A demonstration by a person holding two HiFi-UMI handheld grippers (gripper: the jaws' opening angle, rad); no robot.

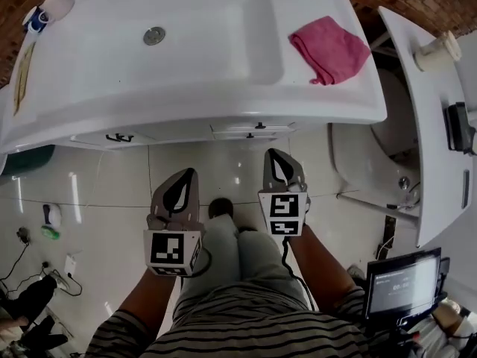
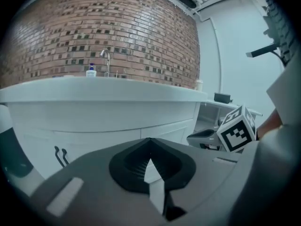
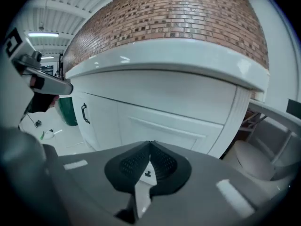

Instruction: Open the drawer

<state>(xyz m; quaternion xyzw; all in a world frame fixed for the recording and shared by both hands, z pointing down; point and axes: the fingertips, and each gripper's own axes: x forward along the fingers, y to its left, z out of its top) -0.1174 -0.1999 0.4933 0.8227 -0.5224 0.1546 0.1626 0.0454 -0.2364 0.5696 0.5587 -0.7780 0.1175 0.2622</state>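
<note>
Drawer (image 1: 253, 130) shut, handle untouched. Left gripper (image 1: 186, 179) and right gripper (image 1: 276, 159): jaws together, empty, near of it. Grasp and pull remain.

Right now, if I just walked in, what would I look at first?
Probably the bright pink cloth lying on the white sink counter, right of the basin. Next come the two grippers low in the head view, the left gripper and the right gripper. Each has a black-and-white marker cube, and both are shut and pointing toward the closed drawer under the counter. A red brick wall runs behind it all.
</note>
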